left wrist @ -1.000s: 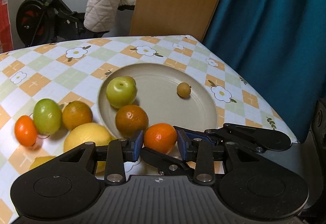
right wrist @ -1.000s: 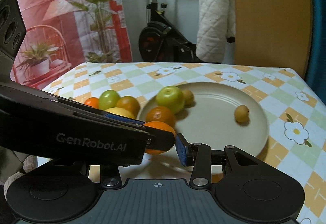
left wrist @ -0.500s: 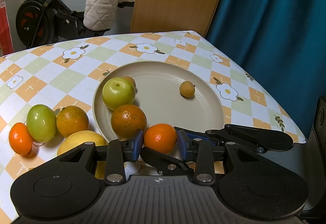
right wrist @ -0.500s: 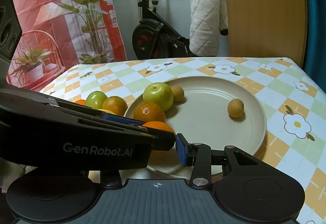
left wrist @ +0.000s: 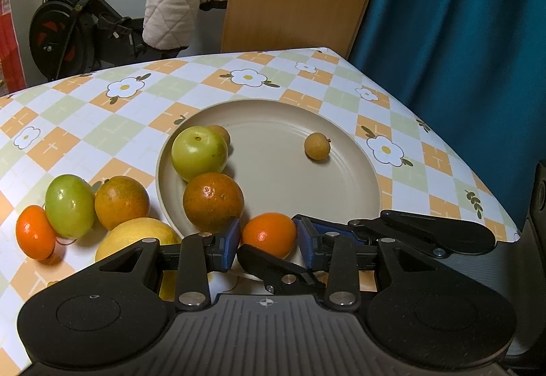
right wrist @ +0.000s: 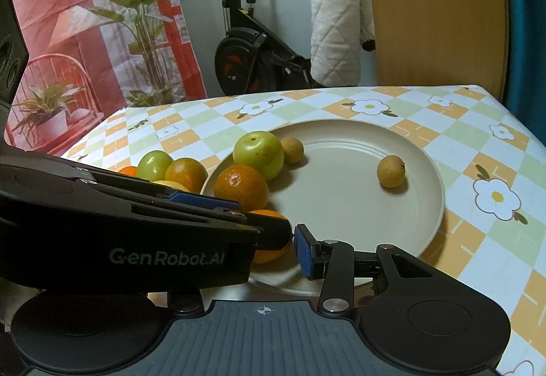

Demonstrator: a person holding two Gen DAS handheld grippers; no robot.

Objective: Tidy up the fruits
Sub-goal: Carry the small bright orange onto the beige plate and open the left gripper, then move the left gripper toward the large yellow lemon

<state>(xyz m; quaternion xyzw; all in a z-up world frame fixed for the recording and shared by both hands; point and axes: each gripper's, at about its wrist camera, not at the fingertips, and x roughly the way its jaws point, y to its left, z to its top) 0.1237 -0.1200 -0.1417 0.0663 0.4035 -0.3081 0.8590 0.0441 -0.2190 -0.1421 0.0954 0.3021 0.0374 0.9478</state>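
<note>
My left gripper [left wrist: 268, 239] is shut on a small orange mandarin [left wrist: 269, 234] and holds it over the near rim of the beige plate [left wrist: 341, 191]. On the plate lie a green apple [left wrist: 199, 153], a dark orange [left wrist: 213, 201] and two small brown longans [left wrist: 317, 146]. The right wrist view shows the same plate [right wrist: 375, 205], with the left gripper's body crossing in front. My right gripper [right wrist: 273, 246] has only its right pad [right wrist: 303, 254] showing; the mandarin [right wrist: 269, 254] sits partly hidden beside that pad.
Left of the plate on the checked tablecloth lie a green fruit [left wrist: 70, 205], an orange [left wrist: 121, 202], a small mandarin [left wrist: 34, 236] and a yellow lemon [left wrist: 136, 236]. The table edge [left wrist: 443, 137] runs close on the right by a teal curtain. An exercise bike stands behind.
The left gripper, still holding the mandarin, has shifted slightly left and forward; the plate and loose fruits sit further right in view. The right gripper's view has moved a little closer to the plate.
</note>
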